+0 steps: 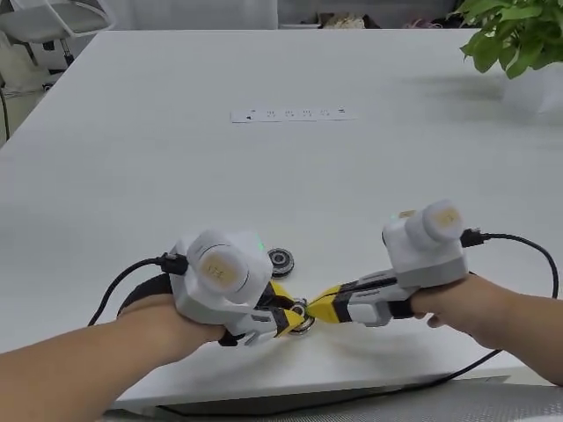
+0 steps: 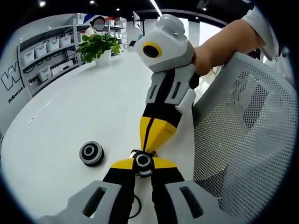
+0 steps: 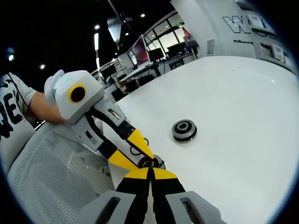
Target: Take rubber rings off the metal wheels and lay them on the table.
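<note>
Holding the small metal wheel [image 1: 302, 320] steady is work for the left gripper [image 2: 142, 164], whose yellow jaws are clamped on it near the near edge of the smooth white table [image 1: 290, 176]. The right gripper [image 3: 150, 169] meets it from the right, jaws pressed together with the tips at the wheel's rim (whether rubber is nipped between them I cannot tell). A slow outward peel should roll the stretchy band off the hard rim. Just beyond, a second wheel [image 1: 281, 259] lies flat, its black rubber ring [image 2: 81, 154] on.
</note>
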{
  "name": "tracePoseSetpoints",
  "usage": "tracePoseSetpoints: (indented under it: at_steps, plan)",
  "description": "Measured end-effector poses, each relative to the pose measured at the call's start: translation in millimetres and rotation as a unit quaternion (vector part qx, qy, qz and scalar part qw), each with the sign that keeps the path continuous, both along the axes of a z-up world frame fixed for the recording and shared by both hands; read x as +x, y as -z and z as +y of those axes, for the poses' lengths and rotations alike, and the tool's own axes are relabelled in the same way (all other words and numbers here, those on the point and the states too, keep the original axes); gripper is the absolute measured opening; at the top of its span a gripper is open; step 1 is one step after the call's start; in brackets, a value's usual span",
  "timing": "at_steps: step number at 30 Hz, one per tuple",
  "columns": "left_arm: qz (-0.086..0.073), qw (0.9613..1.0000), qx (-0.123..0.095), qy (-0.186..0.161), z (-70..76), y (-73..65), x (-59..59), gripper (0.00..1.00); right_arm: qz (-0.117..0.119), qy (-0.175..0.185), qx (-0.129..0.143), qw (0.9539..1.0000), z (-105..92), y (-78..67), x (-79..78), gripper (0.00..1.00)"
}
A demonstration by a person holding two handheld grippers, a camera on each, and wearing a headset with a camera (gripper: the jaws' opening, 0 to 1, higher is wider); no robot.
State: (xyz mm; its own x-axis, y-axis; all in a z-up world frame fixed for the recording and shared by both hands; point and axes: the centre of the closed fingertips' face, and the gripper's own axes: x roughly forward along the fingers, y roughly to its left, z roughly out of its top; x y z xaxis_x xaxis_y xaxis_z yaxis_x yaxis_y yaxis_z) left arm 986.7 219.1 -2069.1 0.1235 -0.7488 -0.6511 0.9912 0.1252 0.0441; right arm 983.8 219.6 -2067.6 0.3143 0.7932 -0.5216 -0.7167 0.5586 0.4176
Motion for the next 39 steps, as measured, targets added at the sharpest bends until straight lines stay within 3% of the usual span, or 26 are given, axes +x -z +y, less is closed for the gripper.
tracePoseSetpoints:
  at_steps: [3, 4, 5, 6, 7, 12, 28, 29, 30, 39]
  plan:
    - [0.0, 1.0, -0.001, 0.0, -0.6, 0.0, -0.3, 0.08, -0.001, -0.007, 0.009, 0.9999, 4.2, -2.2, -1.1, 0.0]
    - [0.0, 1.0, -0.002, 0.0, -1.1, 0.0, -0.4, 0.08, 0.001, -0.029, 0.037, 0.9989, 13.6, -9.7, -7.4, 0.0]
    - [-0.001, 1.0, -0.002, 0.001, -1.6, -0.2, -0.2, 0.08, -0.011, -0.011, 0.038, 0.9991, 12.7, -13.9, -0.4, 0.0]
    - [-0.001, 1.0, -0.002, 0.001, -1.6, -0.1, -0.3, 0.08, -0.007, -0.024, 0.03, 0.9992, 11.5, -12.5, -4.3, 0.0]
    - [0.0, 1.0, -0.003, 0.0, -1.7, -0.3, -0.3, 0.08, -0.018, -0.025, 0.017, 0.9994, 10.7, -10.7, -2.1, 0.0]
    - [0.002, 1.0, -0.004, -0.001, -1.6, -0.7, -0.5, 0.08, -0.016, -0.016, 0.007, 0.9997, 2.1, -1.8, -2.2, 0.0]
    - [0.01, 0.9999, 0.002, 0.013, -2.0, -1.4, -1.8, 0.1, -0.018, -0.014, -0.001, 0.9997, -2.8, -0.6, -3.5, 0.0]
    - [0.022, 0.9997, 0.0, 0.012, -2.2, -2.2, -3.3, 0.12, -0.018, -0.013, 0.0, 0.9997, -2.8, -1.2, -3.5, 0.0]
    - [0.023, 0.9997, -0.002, 0.011, -2.7, -3.6, -3.5, 0.14, -0.018, -0.012, 0.001, 0.9998, -3.1, -1.5, -3.1, 0.0]
    - [0.021, 0.9994, -0.011, 0.026, 2.3, -18.2, -10.8, 0.19, -0.018, -0.007, 0.009, 0.9998, -5.1, -7.1, -3.2, 0.0]
